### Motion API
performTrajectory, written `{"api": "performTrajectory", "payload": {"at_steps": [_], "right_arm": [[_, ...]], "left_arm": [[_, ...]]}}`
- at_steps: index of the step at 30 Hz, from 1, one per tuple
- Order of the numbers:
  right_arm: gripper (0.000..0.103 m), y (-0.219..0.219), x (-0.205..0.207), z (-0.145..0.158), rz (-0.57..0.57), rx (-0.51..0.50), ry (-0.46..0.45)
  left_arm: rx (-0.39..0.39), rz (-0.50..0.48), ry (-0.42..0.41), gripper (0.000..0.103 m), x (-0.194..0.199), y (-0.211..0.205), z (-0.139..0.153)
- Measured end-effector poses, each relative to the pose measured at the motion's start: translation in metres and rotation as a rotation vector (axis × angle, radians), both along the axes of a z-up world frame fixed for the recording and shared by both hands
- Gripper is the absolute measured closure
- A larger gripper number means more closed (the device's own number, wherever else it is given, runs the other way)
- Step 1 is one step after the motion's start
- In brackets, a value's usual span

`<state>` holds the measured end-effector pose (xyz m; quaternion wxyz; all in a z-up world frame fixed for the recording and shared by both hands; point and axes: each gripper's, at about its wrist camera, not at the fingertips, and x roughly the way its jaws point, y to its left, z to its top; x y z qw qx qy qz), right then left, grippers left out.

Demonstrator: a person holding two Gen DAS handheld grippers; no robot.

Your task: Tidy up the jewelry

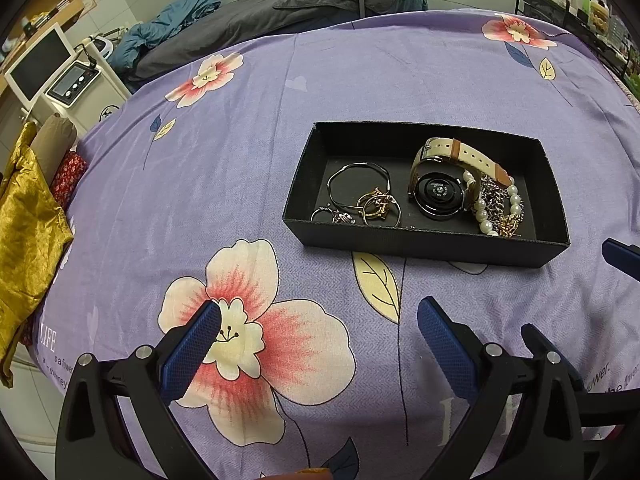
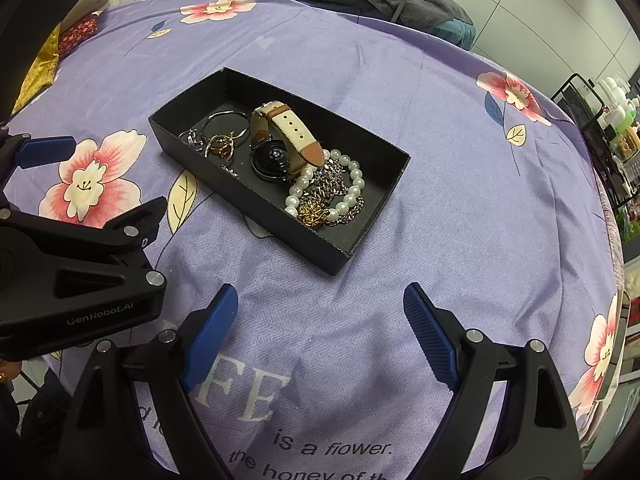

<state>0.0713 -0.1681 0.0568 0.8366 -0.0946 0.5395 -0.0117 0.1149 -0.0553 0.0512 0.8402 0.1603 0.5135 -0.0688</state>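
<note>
A shallow black box [image 1: 424, 243] [image 2: 256, 204] lies on the purple flowered cloth. Inside it are a watch [image 1: 438, 196] [image 2: 274, 158] with a cream and brown strap, a pearl bracelet [image 1: 486, 204] [image 2: 348, 200] tangled with chains, a thin silver bangle [image 1: 358, 180] [image 2: 228, 120] and several small gold and silver rings [image 1: 376, 206] [image 2: 222, 144]. My left gripper [image 1: 320, 312] hovers open over the cloth short of the box, nothing between its blue pads. My right gripper [image 2: 320, 296] is open and empty too, just short of the box's near end. The left gripper's body [image 2: 80, 264] shows at the left of the right wrist view.
The cloth [image 1: 240, 160] covers a round table whose edge curves down on the left. Gold fabric [image 1: 24, 216] and a red patterned item [image 1: 68, 176] lie by that edge. A grey covered bed [image 1: 280, 12] stands behind, a black wire rack [image 1: 560, 4] with bottles at the right.
</note>
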Motion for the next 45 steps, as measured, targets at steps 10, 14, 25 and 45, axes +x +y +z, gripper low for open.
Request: {"api": "performTrajectory", "payload": {"at_steps": [10,14,25,45], "right_arm": [[0.019,0.0026,-0.0019,-0.0025,0.001,0.001,0.001],[0.019,0.0036,-0.0022,-0.0032,0.001,0.001,0.002],[0.019,0.0015,-0.0011,-0.0015,-0.004,0.005,-0.004],[0.019,0.0015,-0.0010,-0.0021,-0.003,0.006,-0.001]], "left_arm": [[0.000,0.002,-0.001,0.007,0.0003,-0.0001,-0.0001],[0.001,0.002,-0.011,0.007,-0.0006,-0.0002,0.0006],[-0.010,0.005,-0.045,0.007,-0.0024,-0.0014,0.0050],[0.006,0.005,-0.030,0.007,-0.0024,-0.0013,0.0023]]}}
